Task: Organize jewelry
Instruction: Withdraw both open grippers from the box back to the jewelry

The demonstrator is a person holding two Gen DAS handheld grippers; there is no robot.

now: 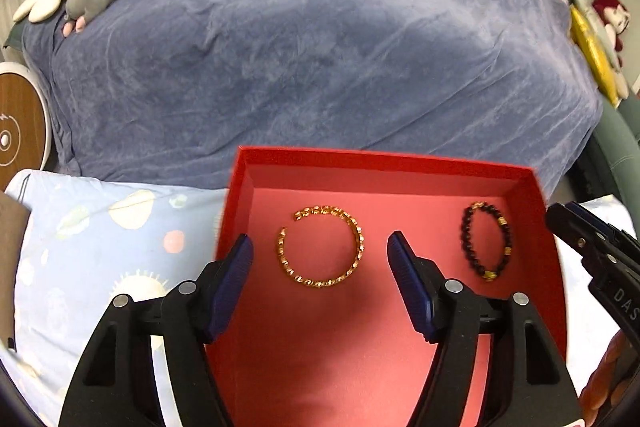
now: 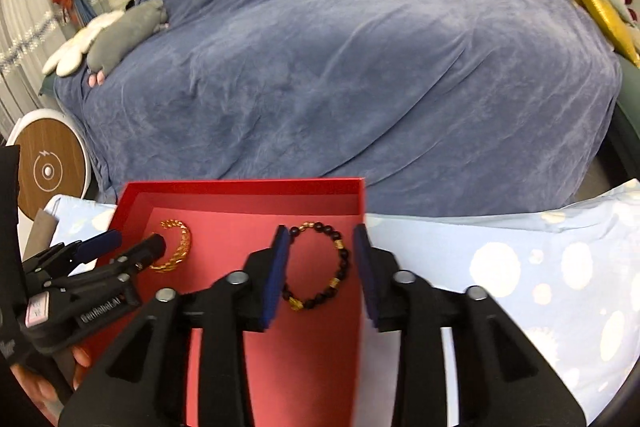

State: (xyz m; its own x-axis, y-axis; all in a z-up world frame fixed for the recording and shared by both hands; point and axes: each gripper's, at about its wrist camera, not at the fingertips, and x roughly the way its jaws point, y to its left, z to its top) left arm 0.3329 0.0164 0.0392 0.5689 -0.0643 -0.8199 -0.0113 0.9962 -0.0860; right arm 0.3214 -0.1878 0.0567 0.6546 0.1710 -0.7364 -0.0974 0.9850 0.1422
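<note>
Both grippers hovered over the red box [image 1: 384, 163], jaws apart, nothing held: left gripper [image 1: 320, 247] w/ gold bangle [image 1: 320, 247] btwn its tips, right gripper [image 2: 322, 251] over bead bracelet [image 2: 320, 267]. Risk imo: closing crooked could skid them or snag the box wall.

Your red box [image 1: 400, 163] looks like matt card, its floor smooth and paler than the walls. Inside it, the bangle [image 1: 320, 247] is shiny gold-coloured metal with a twisted, ridged surface; beside it the bracelet [image 1: 484, 243] is glossy dark beads with gold-coloured spacers. Under the box lies smooth printed cloth [image 2: 520, 267]. Behind the box, the blue blanket [image 1: 320, 47] is soft, velvety and creased. Your grippers' fingers [image 1: 236, 283] are matt black plastic with ribbed blue pads.
</note>
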